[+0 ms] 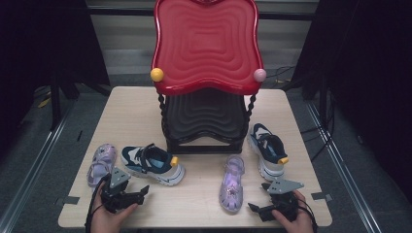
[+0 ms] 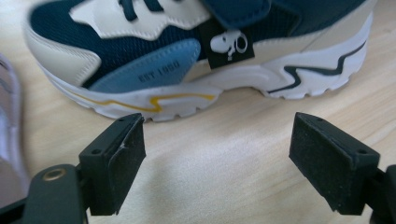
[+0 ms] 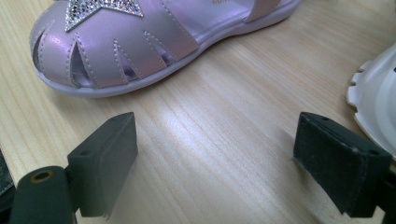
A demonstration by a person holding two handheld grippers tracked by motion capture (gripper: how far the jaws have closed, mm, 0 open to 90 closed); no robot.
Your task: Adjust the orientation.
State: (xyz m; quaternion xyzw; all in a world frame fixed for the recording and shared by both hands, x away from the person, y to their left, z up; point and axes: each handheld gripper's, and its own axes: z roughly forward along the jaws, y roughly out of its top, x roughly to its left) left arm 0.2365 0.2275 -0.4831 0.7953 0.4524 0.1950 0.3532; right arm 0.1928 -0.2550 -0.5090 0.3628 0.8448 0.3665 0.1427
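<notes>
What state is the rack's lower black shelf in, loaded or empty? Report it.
Empty. The black shelf under the red shelf looks bare, and all four shoes sit on the table.

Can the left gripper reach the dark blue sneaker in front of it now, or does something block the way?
Probably yes. The left gripper has its jaws open and empty, and the near dark blue sneaker lies side-on just ahead with bare table between them. The purple sandal lies off to one side, clear of the path.
</notes>
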